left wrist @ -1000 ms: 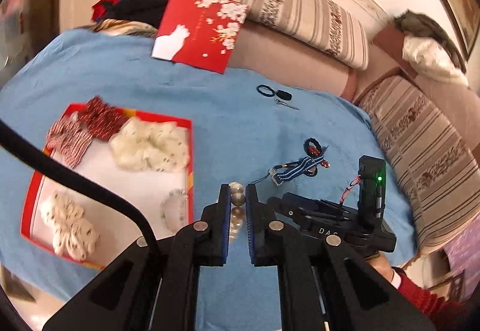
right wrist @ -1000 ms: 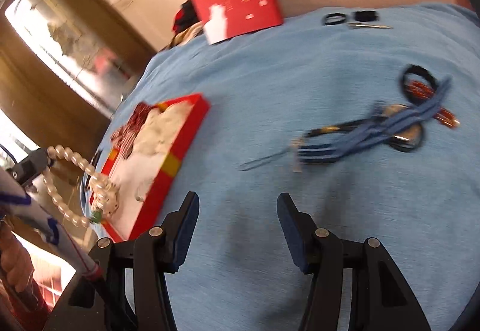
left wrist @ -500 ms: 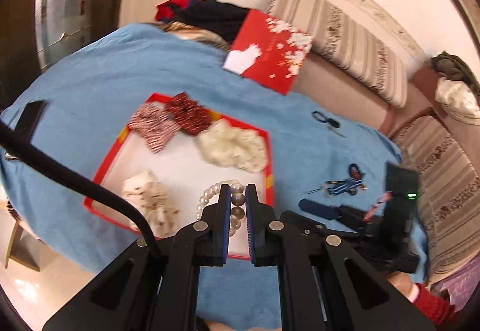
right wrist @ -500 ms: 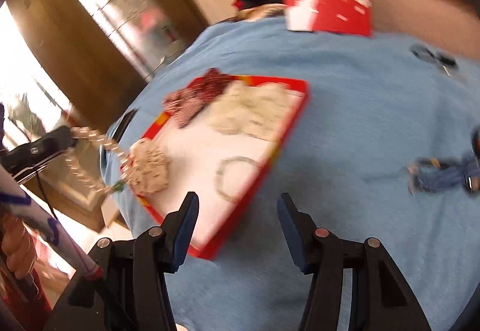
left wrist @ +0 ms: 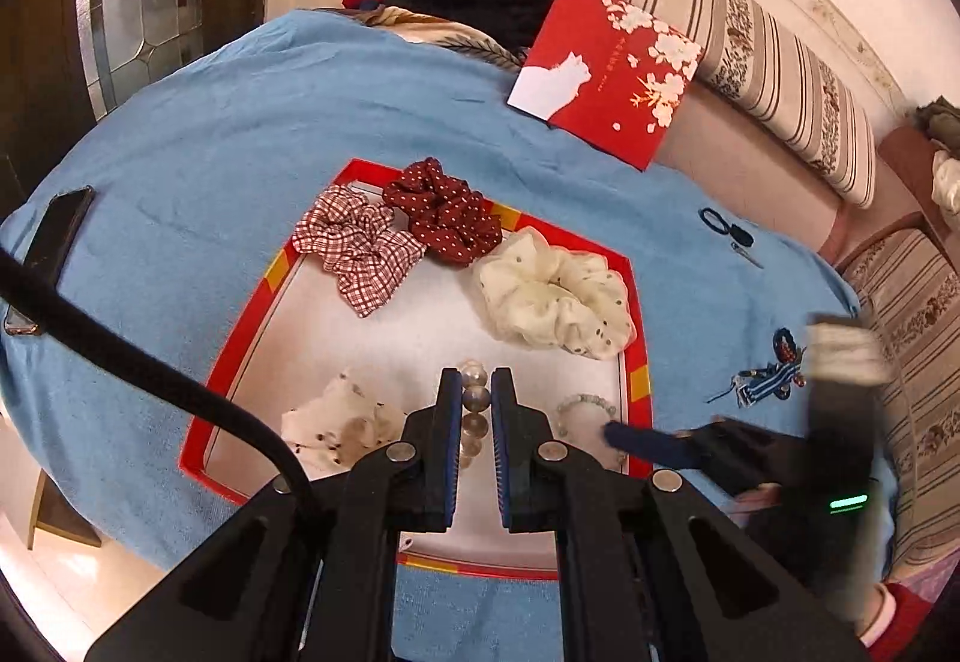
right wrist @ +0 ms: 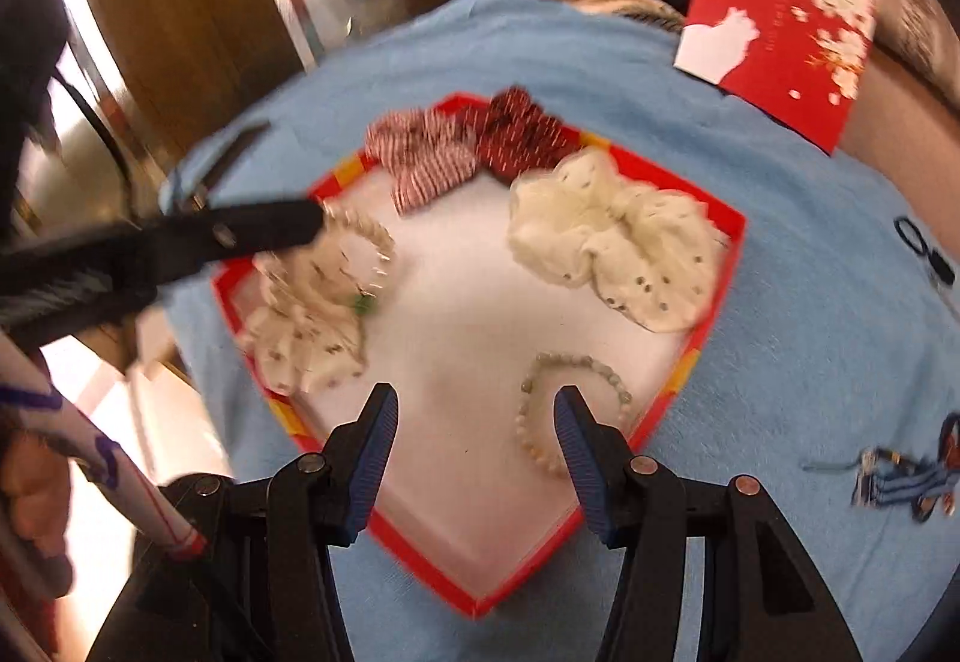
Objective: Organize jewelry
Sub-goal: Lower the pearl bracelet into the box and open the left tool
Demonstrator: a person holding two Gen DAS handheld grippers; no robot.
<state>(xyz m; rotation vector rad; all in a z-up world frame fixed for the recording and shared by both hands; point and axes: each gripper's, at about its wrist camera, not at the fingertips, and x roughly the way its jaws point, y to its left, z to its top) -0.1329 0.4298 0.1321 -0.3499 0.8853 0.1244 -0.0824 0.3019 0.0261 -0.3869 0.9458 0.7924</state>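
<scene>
Scrunchies and a bracelet lie in the tray

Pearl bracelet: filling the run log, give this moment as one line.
left hand-held gripper: shut on pearl bracelet | over red tray | right hand-held gripper: open, empty

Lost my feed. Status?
Left gripper shut on pearl bracelet, over red tray. Right gripper open, empty. Small cream scrunchie beneath the pearls.
</scene>
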